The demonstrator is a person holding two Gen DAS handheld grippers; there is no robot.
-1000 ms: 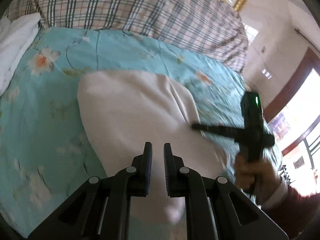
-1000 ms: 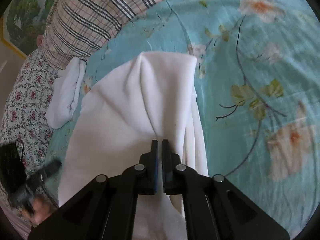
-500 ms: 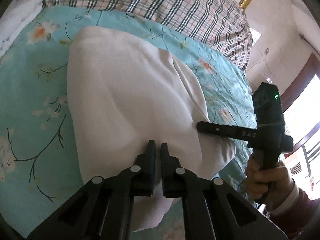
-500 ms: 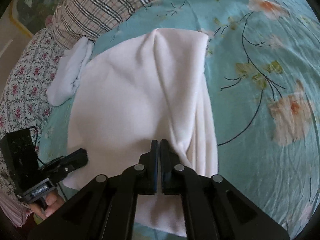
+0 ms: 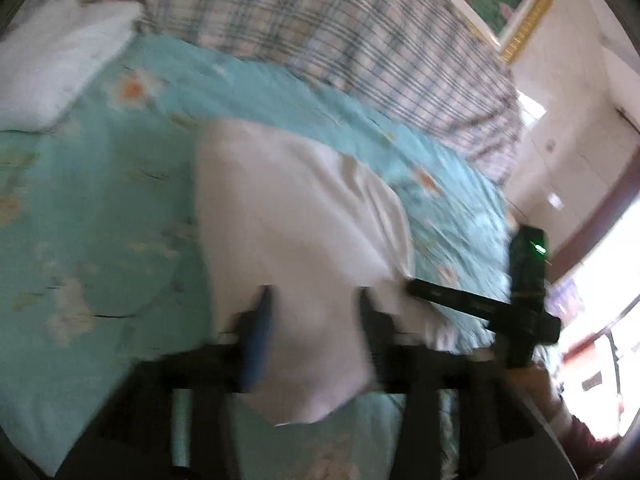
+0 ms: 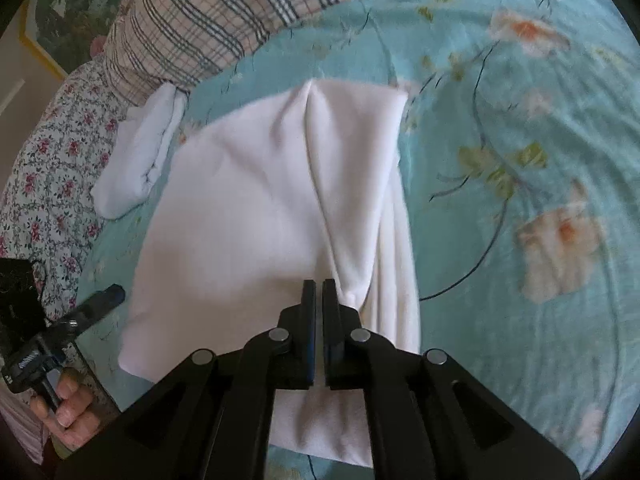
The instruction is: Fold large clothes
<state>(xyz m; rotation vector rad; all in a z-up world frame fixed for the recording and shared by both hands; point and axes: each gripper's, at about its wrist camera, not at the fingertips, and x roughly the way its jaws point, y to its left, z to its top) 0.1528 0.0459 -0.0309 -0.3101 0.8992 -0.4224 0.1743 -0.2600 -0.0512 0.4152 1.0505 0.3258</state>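
A large white garment (image 6: 260, 208) lies folded on the turquoise floral bedsheet (image 6: 520, 140); it also shows in the left wrist view (image 5: 296, 232). My left gripper (image 5: 314, 300) is open, its fingers wide apart over the garment's near edge, blurred by motion. My right gripper (image 6: 319, 286) is shut on a bunched fold of the garment at its near right side. The right gripper also shows in the left wrist view (image 5: 420, 290), and the left one in the right wrist view (image 6: 108, 296).
A plaid pillow (image 5: 340, 40) lies along the head of the bed. A folded white cloth (image 6: 140, 160) sits next to it on the sheet. A floral quilt (image 6: 44, 168) lies at the bed's left side. A wall and doorway (image 5: 580, 140) are to the right.
My left gripper has opened and let go of the garment, pulling back a little. My right gripper stays shut on the fold.
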